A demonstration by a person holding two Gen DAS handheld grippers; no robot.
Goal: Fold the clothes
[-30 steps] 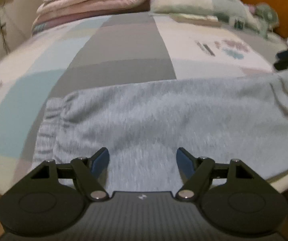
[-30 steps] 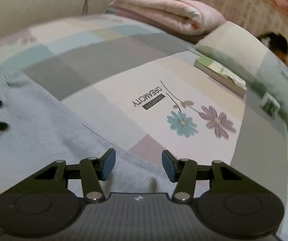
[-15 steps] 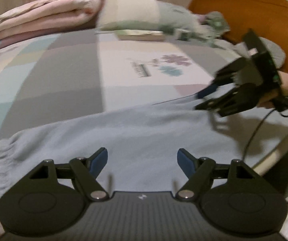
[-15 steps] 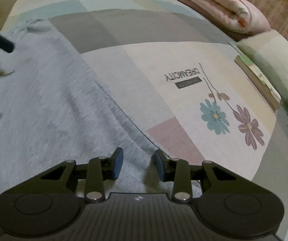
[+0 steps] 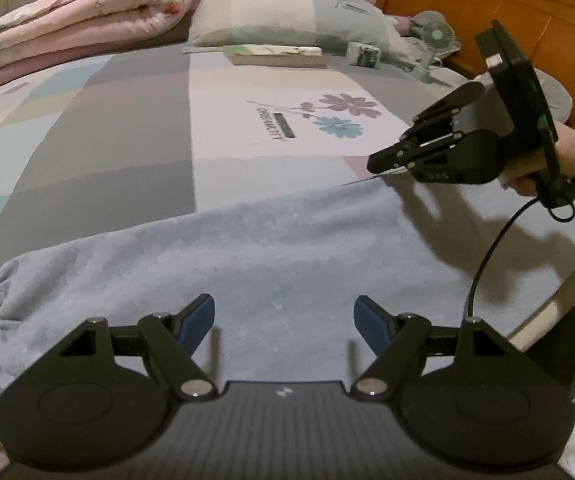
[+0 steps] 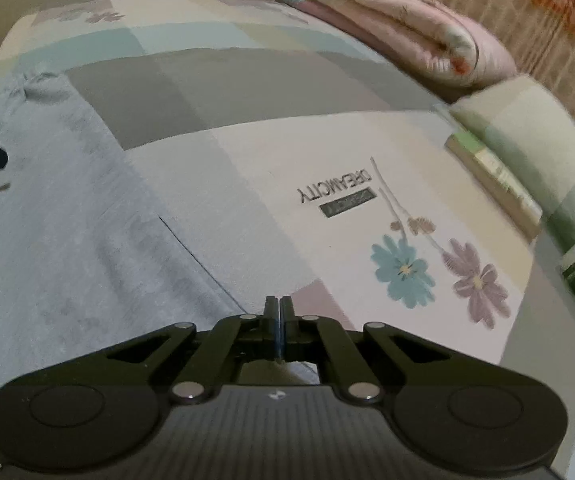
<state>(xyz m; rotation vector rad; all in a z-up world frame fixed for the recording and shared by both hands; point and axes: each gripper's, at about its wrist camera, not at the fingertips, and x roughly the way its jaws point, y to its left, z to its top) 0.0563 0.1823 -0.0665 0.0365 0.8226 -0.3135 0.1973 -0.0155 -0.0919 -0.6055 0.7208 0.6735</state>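
On our bed (image 5: 107,152) sit one pink quilt (image 5: 87,20), one pillow (image 5: 287,12), one book (image 5: 275,56) and one small fan (image 5: 433,38), all well beyond the one grey garment (image 5: 267,260) spread along the near edge. Nothing lies on it. Our left gripper (image 5: 284,320) hovers above it, jaws apart and empty. Our right gripper (image 6: 278,312) has just pinched together at the garment's far edge; whether cloth is caught we cannot tell.

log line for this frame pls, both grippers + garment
task: fold clothes | left gripper: open, over grey garment, nothing held | right gripper: jaws just closed, shut at garment's far edge | garment: flat on bed
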